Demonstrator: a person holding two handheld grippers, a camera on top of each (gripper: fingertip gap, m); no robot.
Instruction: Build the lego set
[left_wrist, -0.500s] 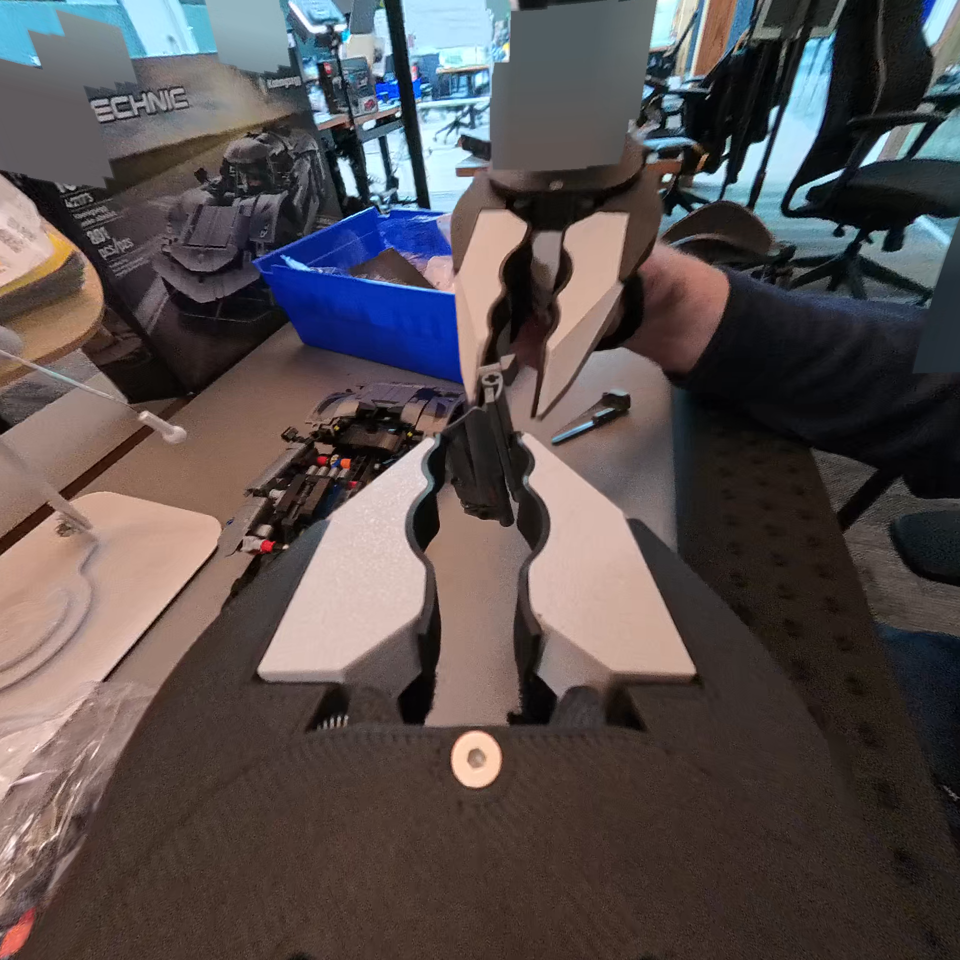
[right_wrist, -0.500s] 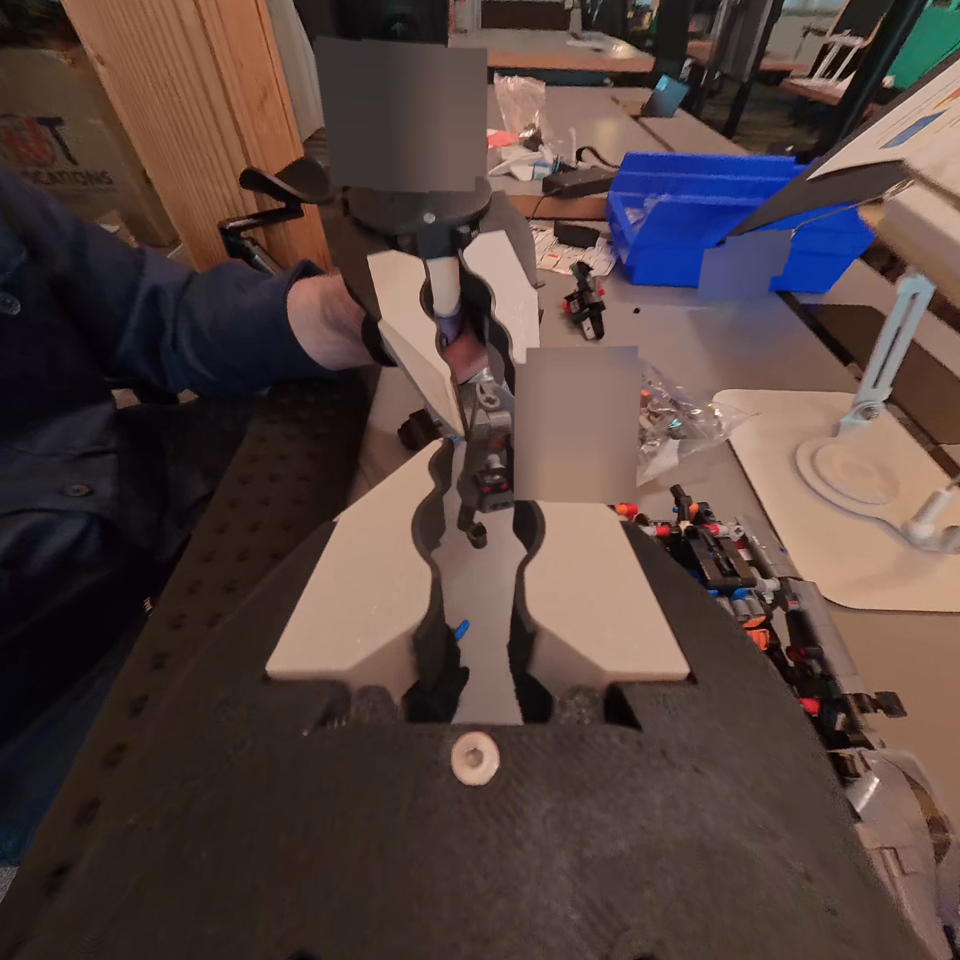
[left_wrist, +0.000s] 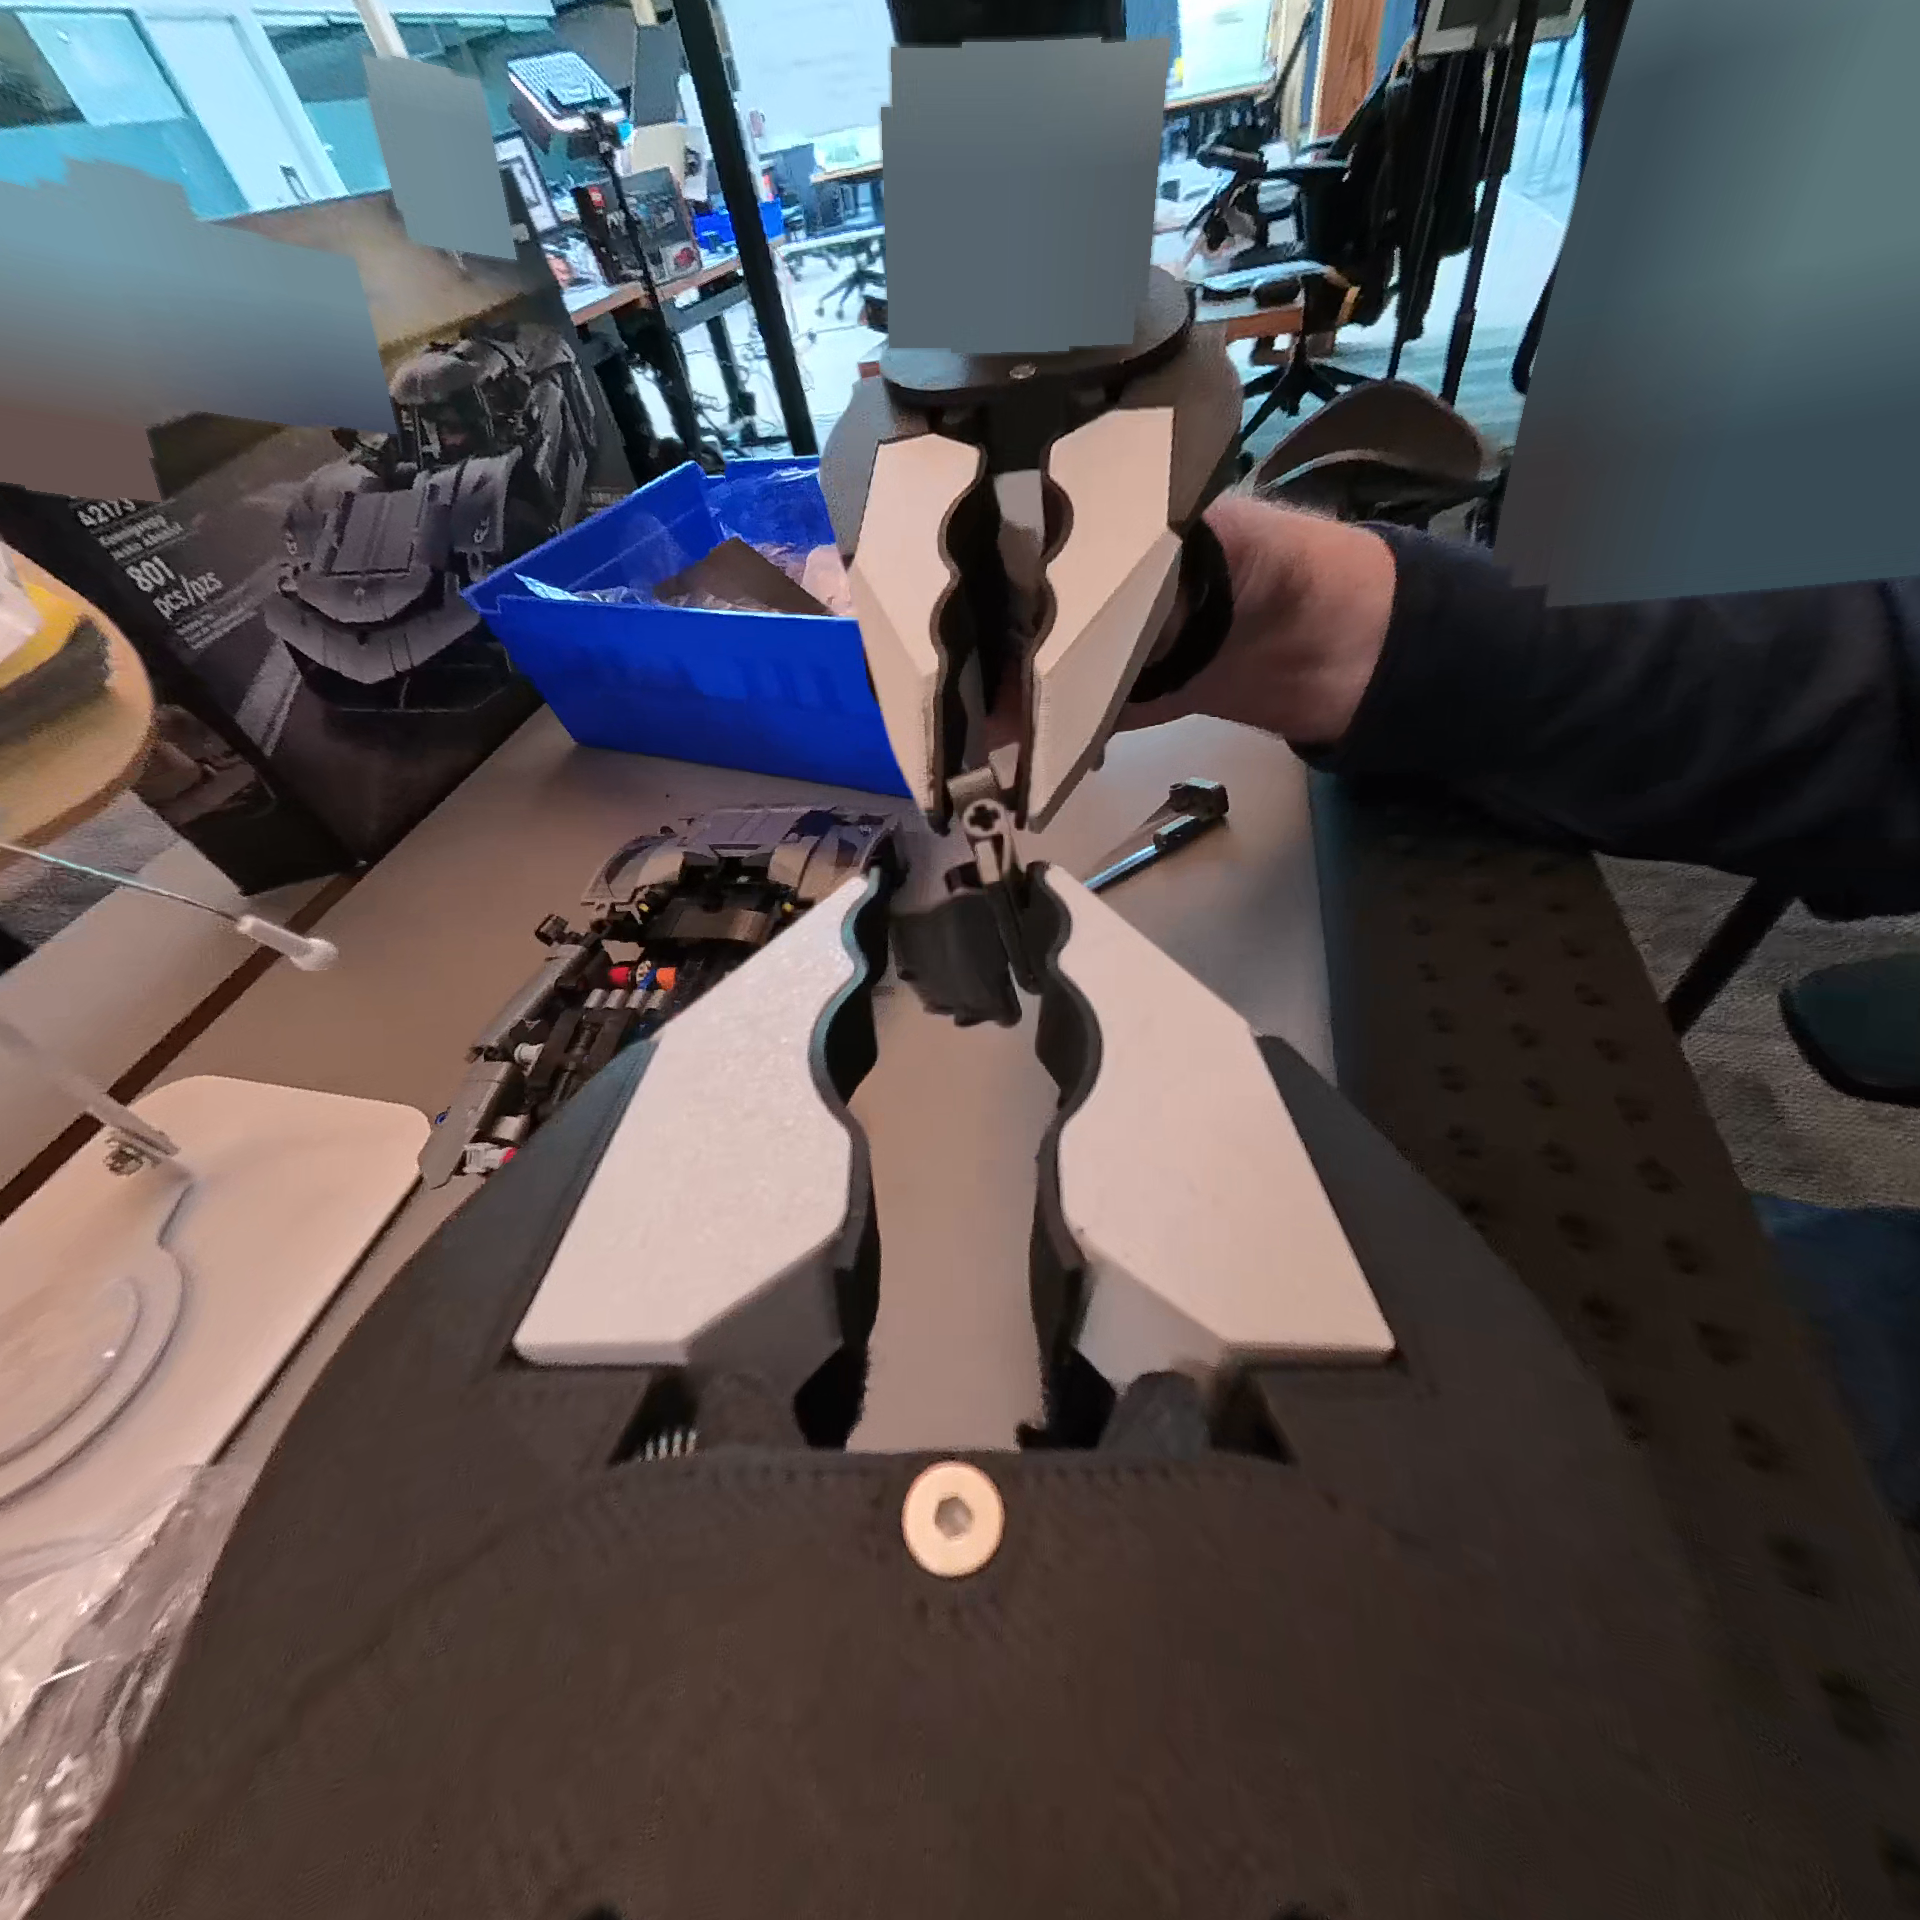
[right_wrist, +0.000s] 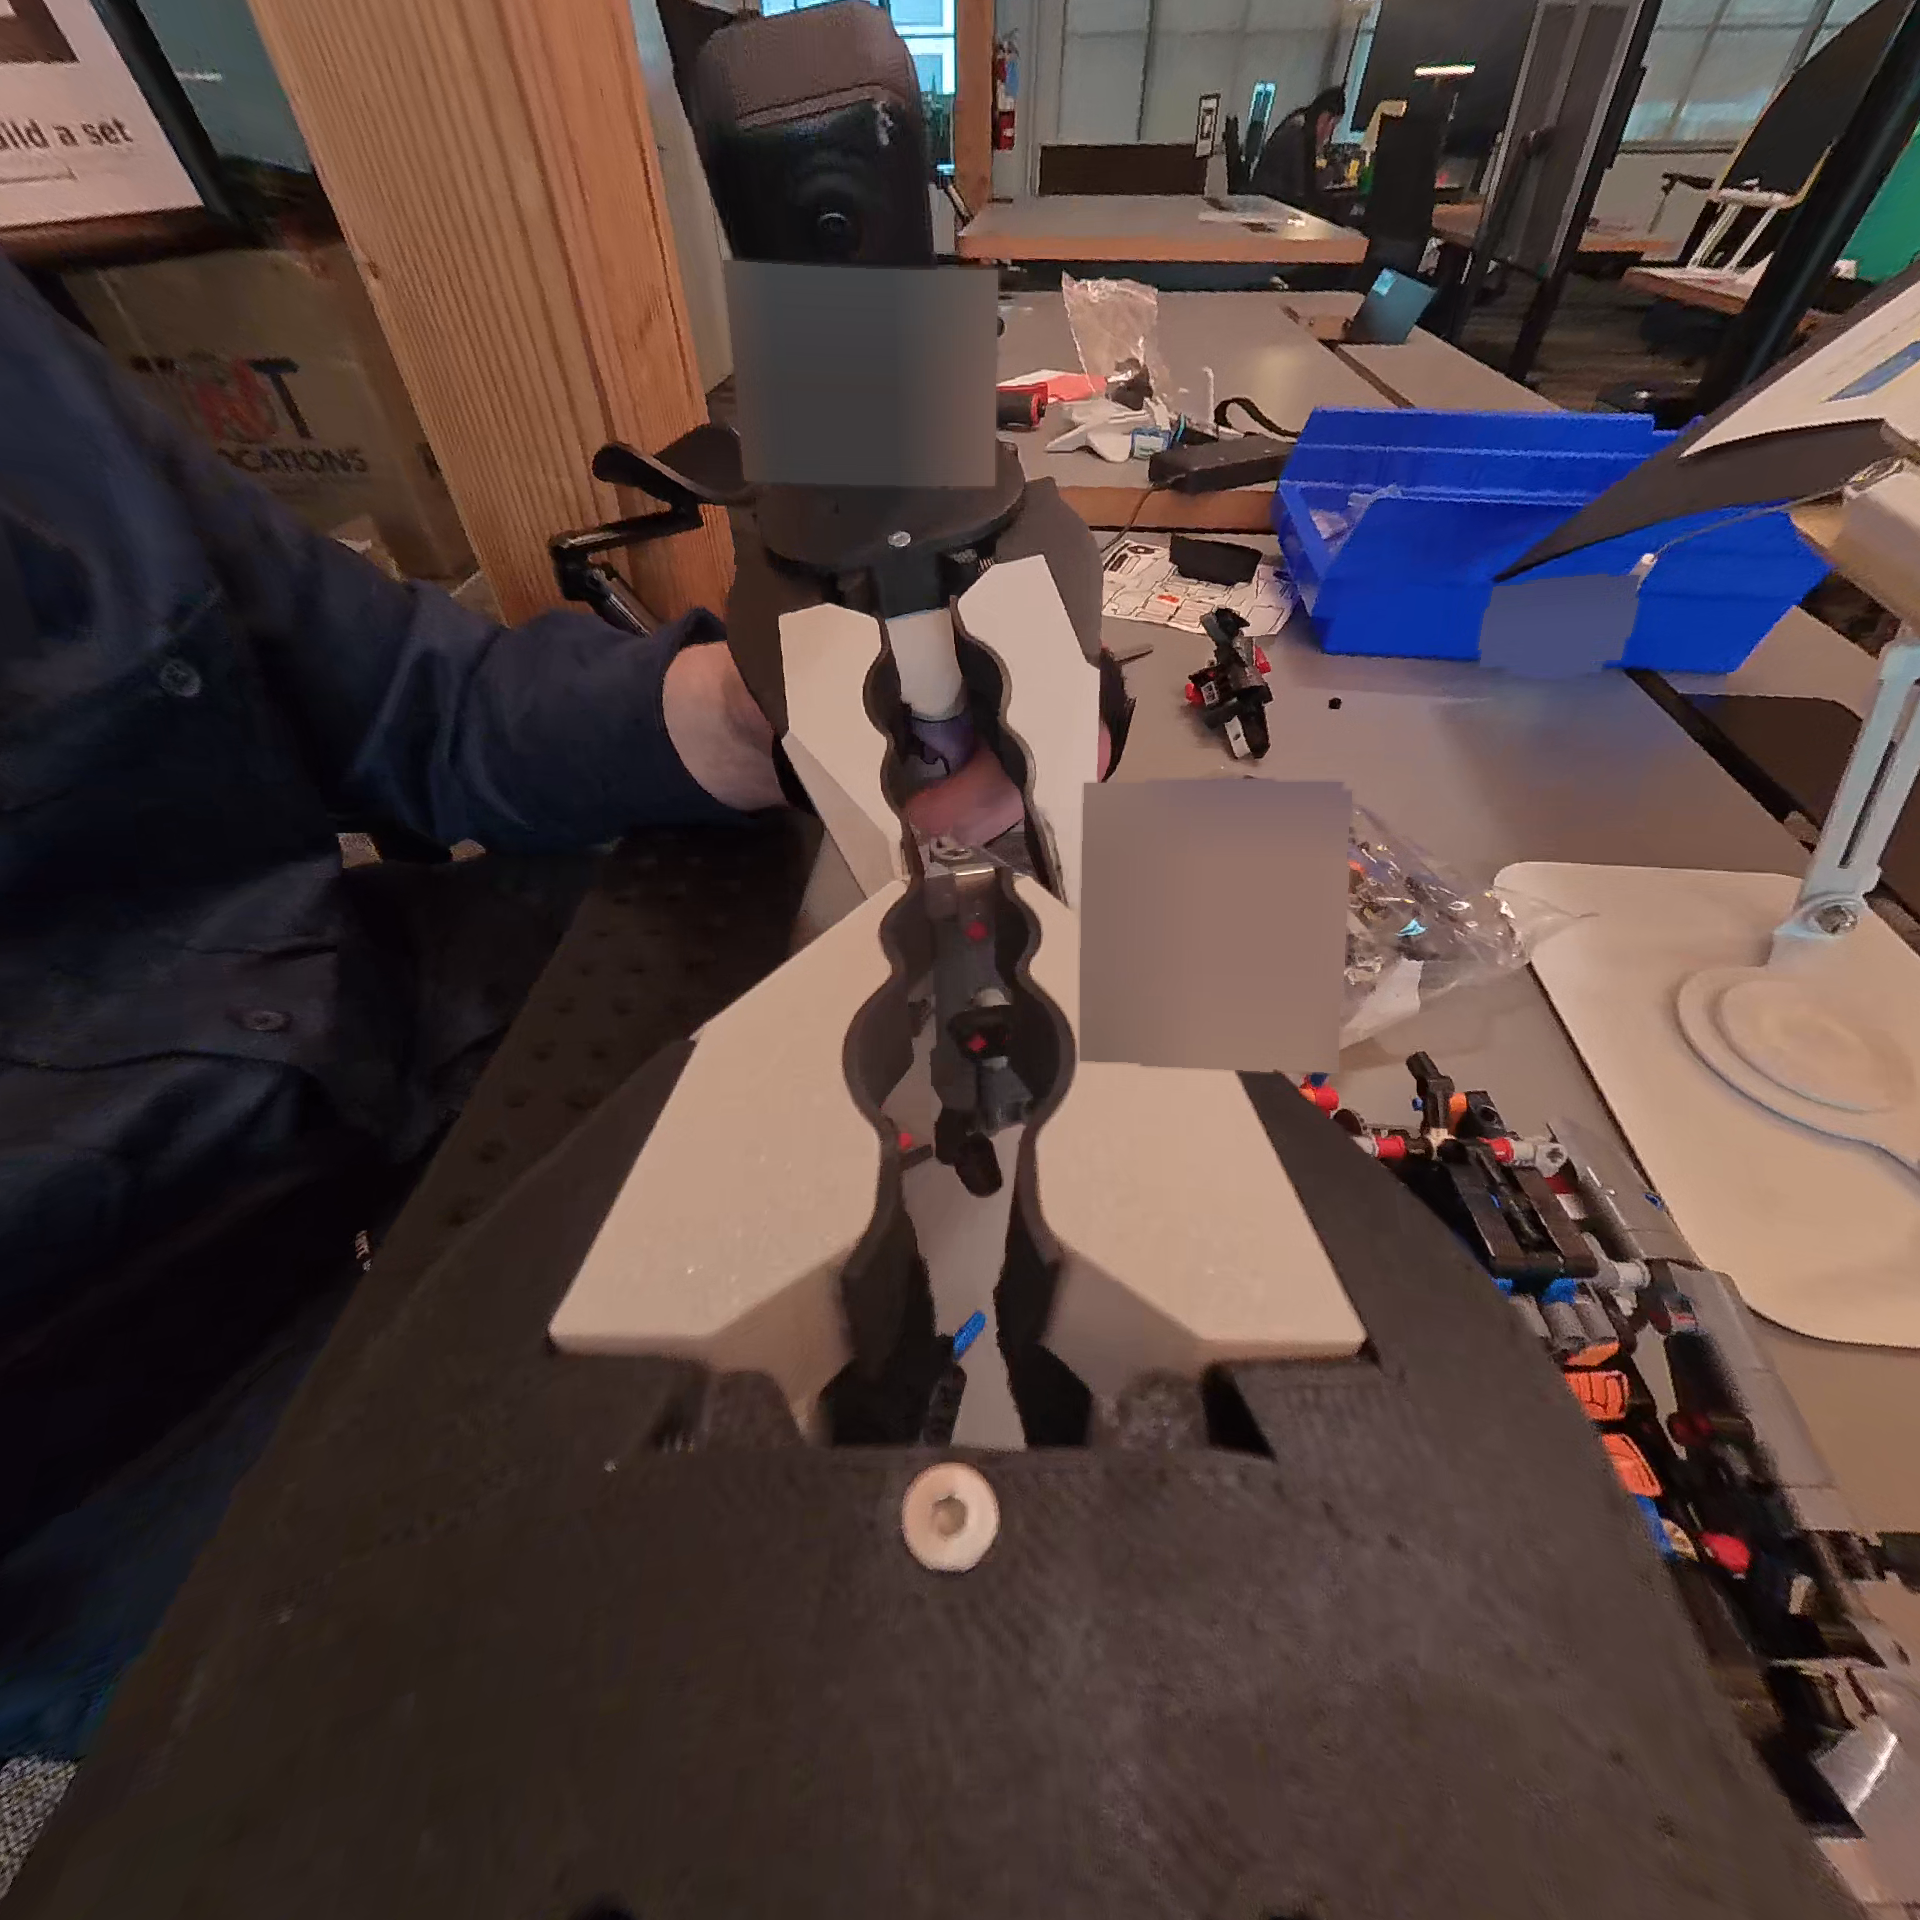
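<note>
- While the small grey sub-assembly (right_wrist: 971, 1023) hangs in the air between the two tools, clamped low in the right hand-held gripper (right_wrist: 966, 894) and pinched at its top grey link by the left hand-held gripper (right_wrist: 961, 847), best to keep both tools in one line and press straight, without twisting.
- Seen from the left wrist view: left hand-held gripper (left_wrist: 961, 888) closed on the dark body of the piece (left_wrist: 966, 935), right hand-held gripper (left_wrist: 977, 805) closed on the grey link with the cross hole.
- Judged as a seating or adjusting step on that link; short, even push advised, since a slip could pop the red pins loose.
- Main lego model (left_wrist: 665, 977) lying on the worktop (left_wrist: 436, 904) below and to the side, apart from the held piece; second small build (right_wrist: 1231, 681) farther back near the blue bin (right_wrist: 1455, 540).
- Open air around the tips, but little room downward: model, bag of parts (right_wrist: 1434, 914) and white stand base (right_wrist: 1766, 1039) all near.
- Worktop edge close beside the perforated black mat (left_wrist: 1558, 1143); a dropped piece could roll off there.
</note>
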